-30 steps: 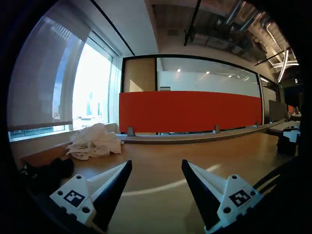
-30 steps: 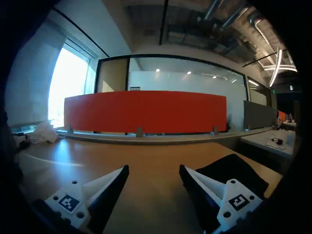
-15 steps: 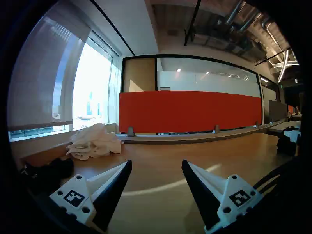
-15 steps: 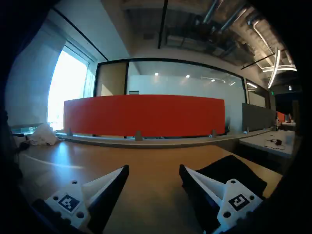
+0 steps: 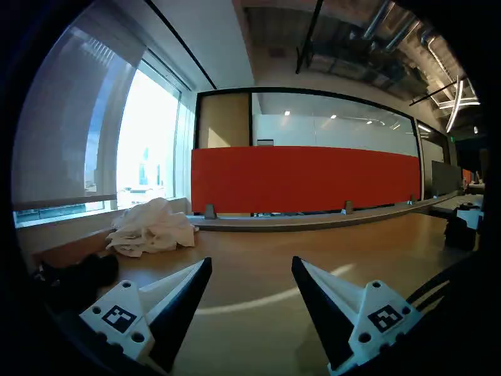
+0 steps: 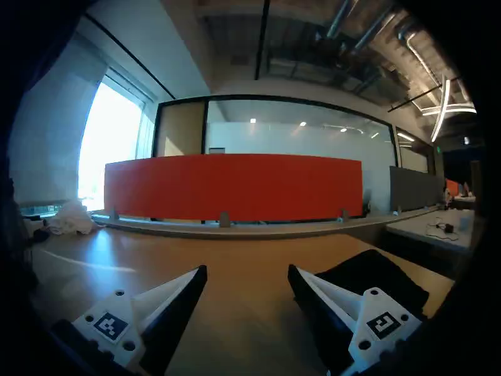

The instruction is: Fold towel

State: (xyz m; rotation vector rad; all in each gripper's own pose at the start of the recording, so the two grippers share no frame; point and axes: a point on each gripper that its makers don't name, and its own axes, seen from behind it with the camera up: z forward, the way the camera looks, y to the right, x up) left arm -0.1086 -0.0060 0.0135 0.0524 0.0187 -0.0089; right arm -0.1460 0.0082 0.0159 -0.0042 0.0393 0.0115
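1. Left gripper (image 5: 251, 260): fingers are held wide apart and empty over the table (image 5: 376, 241).
2. Right gripper (image 6: 247, 267): likewise spread, nothing gripped.
3. Towel (image 5: 152, 229): white, crumpled, lying well apart near the window.
4. Dark item (image 6: 376, 276): possibly cloth.

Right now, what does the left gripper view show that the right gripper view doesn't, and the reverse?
Left gripper view: a dark item beside the left tool, near the crumpled white towel. Right gripper view: a black cloth by the right tool, and a neighbouring desk. Shared: the towel, far off at left in the right gripper view; the wooden table; the red divider; each tool open and empty.
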